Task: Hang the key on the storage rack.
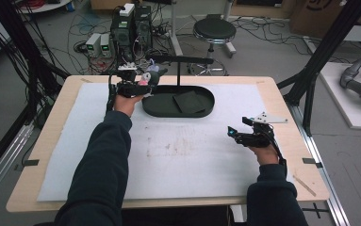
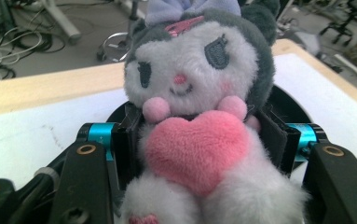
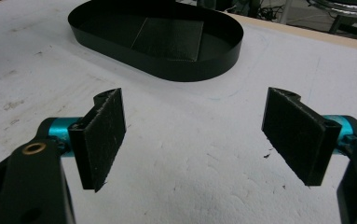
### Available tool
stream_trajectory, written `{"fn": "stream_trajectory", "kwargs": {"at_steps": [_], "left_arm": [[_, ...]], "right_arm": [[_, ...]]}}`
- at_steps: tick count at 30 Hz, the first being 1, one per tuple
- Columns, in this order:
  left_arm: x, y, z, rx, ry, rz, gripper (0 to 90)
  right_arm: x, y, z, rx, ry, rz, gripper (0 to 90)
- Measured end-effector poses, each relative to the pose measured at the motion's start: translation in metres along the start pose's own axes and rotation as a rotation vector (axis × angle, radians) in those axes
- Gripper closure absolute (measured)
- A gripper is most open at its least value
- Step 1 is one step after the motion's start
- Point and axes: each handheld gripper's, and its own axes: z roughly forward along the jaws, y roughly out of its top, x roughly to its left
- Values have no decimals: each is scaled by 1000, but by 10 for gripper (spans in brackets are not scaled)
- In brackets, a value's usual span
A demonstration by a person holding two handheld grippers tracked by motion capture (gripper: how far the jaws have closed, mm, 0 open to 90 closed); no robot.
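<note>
A grey-and-white plush toy [image 2: 199, 84] with a pink heart on its chest and a lilac bow sits between the pads of my left gripper [image 2: 199, 140], which is shut on its body. In the high view the left gripper [image 1: 143, 81] holds the plush toy [image 1: 150, 76] at the left end of the black oval tray [image 1: 206, 112]. The tray [image 3: 213, 65] holds a dark flat square pad [image 3: 169, 39]. My right gripper [image 3: 199, 135] stands open over the white mat, nothing between its jaws; in the high view this right gripper [image 1: 234, 133] is at the right.
A white mat [image 1: 168, 150] covers most of the wooden table [image 1: 36, 155]. A black T-shaped stand [image 1: 179, 60] rises behind the tray. Beyond the table's far edge are a stool [image 1: 214, 30], computer boxes [image 1: 131, 26] and loose cables on the floor.
</note>
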Motion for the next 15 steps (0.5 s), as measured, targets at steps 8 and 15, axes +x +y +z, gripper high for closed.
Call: {"fn": "stream_trajectory", "kwargs": {"at_steps": [8,15], "left_arm": [[5,-8,15,33,52,-39,368],[3,-13,17,43,55,-29,344]], "right_arm": [[-2,-1,0,4,-1,-4,219],[0,0,0,1,-1,-6,219]]}}
